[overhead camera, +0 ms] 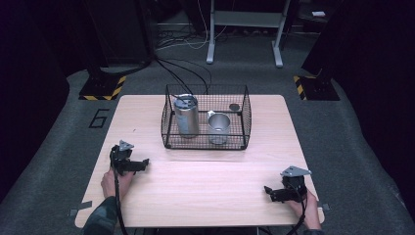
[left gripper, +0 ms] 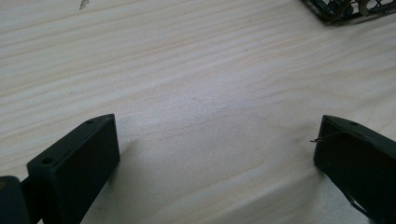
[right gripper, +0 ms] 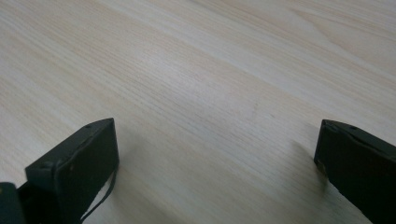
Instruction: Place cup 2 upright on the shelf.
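Both grippers, left (overhead camera: 128, 164) and right (overhead camera: 285, 192), rest low on the near table (overhead camera: 205, 186) with jaws spread wide and empty, looking parked at the ready, while the tumbler (overhead camera: 187, 116) and cup (overhead camera: 219, 127) stand upright in the far basket (overhead camera: 205, 144).

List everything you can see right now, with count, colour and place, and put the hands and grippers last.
table: 1, light wood, centre of the high view
basket: 1, black wire, far middle of the table
tumbler: 1, silver with dark lid, upright in the basket's left half
cup: 1, silver, open top, in the basket right of the tumbler
disc: 1, dark, small, basket's far right corner; too small to identify
left hand: 1, near left edge, holding the left gripper
right hand: 1, near right corner, holding the right gripper
left gripper: 1, black, open, empty
right gripper: 1, black, open, empty
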A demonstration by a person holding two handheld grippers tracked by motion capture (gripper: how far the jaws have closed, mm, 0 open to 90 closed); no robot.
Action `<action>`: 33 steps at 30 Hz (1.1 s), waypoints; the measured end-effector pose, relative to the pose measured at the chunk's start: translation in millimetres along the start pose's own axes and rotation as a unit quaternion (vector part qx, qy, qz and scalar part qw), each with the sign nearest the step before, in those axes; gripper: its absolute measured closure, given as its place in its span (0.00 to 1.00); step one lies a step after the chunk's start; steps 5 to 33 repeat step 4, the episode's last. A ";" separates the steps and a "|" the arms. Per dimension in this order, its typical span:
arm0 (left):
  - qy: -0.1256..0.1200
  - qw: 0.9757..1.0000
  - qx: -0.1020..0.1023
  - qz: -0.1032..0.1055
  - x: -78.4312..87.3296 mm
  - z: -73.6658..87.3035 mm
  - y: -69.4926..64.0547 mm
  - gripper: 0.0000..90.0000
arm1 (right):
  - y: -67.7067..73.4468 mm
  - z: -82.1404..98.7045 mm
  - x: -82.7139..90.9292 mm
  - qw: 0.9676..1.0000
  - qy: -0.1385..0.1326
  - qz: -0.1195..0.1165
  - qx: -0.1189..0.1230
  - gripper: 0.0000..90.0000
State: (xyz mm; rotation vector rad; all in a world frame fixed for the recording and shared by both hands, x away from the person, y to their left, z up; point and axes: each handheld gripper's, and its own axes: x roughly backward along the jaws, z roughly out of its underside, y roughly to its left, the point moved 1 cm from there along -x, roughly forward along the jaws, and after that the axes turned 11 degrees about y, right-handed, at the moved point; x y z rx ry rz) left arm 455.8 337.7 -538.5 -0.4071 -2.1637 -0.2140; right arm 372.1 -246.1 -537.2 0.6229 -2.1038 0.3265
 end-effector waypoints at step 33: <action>-0.002 1.000 0.000 0.000 -0.3 0.0 0.0 0.00 | -3.5 2.9 2.6 1.000 0.000 -0.005 -0.001 0.00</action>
